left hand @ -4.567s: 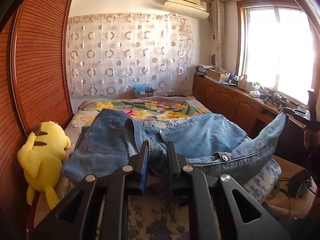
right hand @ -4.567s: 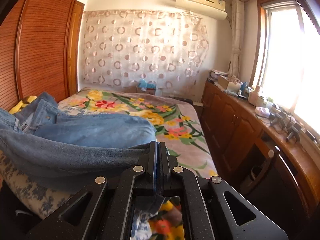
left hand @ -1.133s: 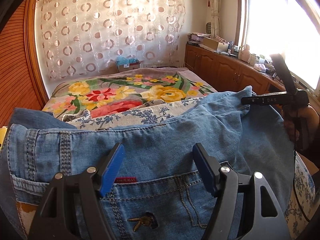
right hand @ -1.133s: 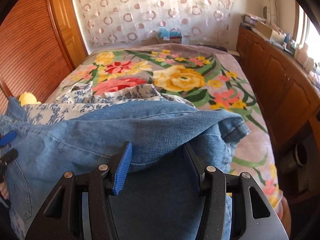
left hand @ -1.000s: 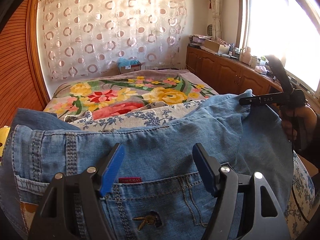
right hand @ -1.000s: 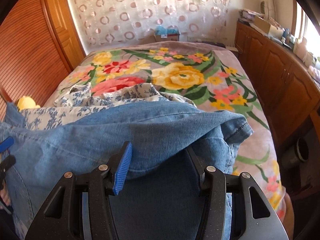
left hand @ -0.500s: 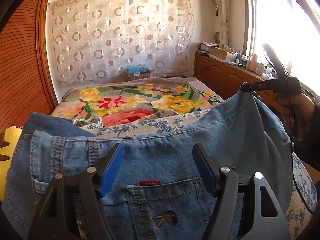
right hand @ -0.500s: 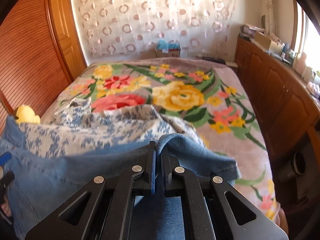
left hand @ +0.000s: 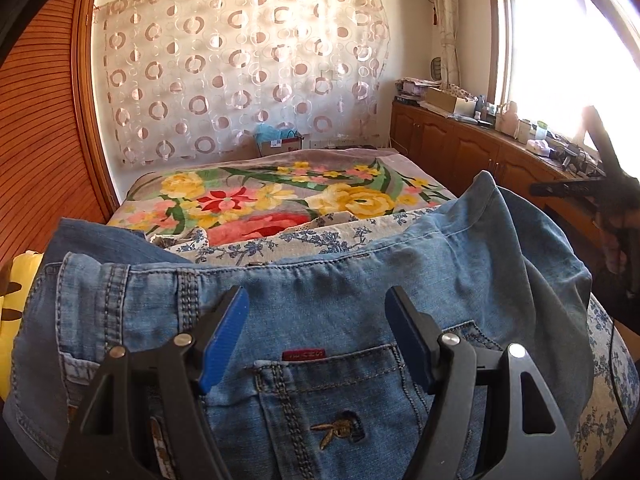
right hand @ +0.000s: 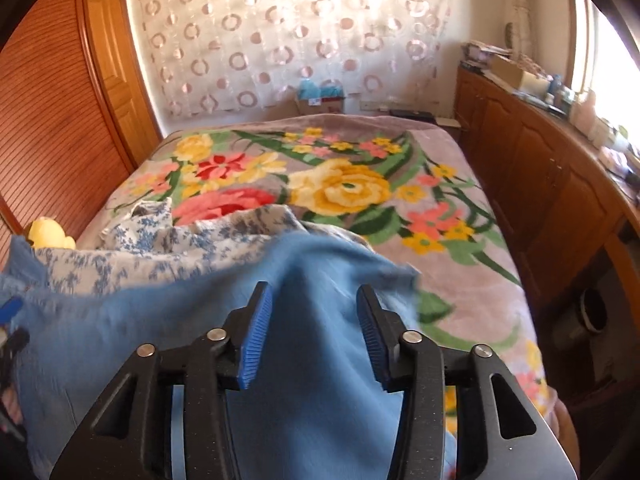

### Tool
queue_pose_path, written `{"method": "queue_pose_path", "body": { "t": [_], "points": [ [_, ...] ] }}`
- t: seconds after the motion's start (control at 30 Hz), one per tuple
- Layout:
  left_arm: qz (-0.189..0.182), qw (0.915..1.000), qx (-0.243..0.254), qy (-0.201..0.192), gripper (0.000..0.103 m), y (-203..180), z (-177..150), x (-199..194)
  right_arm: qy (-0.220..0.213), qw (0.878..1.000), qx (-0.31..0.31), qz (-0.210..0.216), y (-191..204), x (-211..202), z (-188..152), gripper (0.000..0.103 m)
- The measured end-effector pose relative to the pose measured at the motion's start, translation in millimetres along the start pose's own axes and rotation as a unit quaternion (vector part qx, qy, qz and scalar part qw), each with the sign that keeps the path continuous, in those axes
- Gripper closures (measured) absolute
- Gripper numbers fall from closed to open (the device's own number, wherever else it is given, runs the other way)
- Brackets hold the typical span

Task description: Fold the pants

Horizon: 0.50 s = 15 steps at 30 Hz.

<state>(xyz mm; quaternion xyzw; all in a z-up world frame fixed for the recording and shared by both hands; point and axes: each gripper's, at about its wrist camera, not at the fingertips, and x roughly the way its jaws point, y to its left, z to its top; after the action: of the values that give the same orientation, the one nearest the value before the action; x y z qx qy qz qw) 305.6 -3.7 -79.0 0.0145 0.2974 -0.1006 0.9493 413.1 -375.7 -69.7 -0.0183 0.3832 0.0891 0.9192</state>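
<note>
Blue denim pants (left hand: 320, 280) lie across the near end of the bed, back pocket and waistband facing up. My left gripper (left hand: 316, 312) hovers open over the waistband, its blue pads apart and pressing on nothing. In the right wrist view the pants (right hand: 312, 360) are blurred and a raised fold of denim sits between the pads of my right gripper (right hand: 310, 312). Its jaws are opening and the pads stand clear of the cloth. The right gripper (left hand: 576, 188) and the hand holding it also show at the right edge of the left wrist view.
A floral blanket (right hand: 344, 184) covers the bed beyond a blue-and-white flowered sheet (right hand: 168, 244). A yellow plush toy (right hand: 48, 234) sits by the slatted wooden wardrobe (left hand: 44, 152) on the left. Wooden cabinets (right hand: 560, 184) with clutter run along the right under the window.
The right gripper shut on the denim fold half a second ago and lifted it; now its pads have parted and the cloth is dropping, blurred. The left gripper stayed open in place.
</note>
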Motion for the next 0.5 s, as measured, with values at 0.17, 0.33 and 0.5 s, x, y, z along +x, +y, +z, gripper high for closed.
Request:
{"method": "queue_pose_path", "body": {
  "t": [0.17, 0.33, 0.5],
  "points": [
    [0.001, 1.0, 0.002, 0.002, 0.032, -0.7, -2.3, -0.1, 0.025, 0.999, 0.03, -0.021, -37.3, -21.0, -46.5, 0.053],
    [0.003, 1.0, 0.006, 0.004, 0.032, -1.9, -6.1, 1.8, 0.045, 0.997, 0.055, -0.021, -55.4, -24.2, -81.2, 0.053],
    [0.004, 1.0, 0.007, 0.005, 0.032, -2.1, -6.4, 2.6, 0.054, 0.994, 0.094, 0.024, -59.3, -21.3, -98.0, 0.053]
  ]
}}
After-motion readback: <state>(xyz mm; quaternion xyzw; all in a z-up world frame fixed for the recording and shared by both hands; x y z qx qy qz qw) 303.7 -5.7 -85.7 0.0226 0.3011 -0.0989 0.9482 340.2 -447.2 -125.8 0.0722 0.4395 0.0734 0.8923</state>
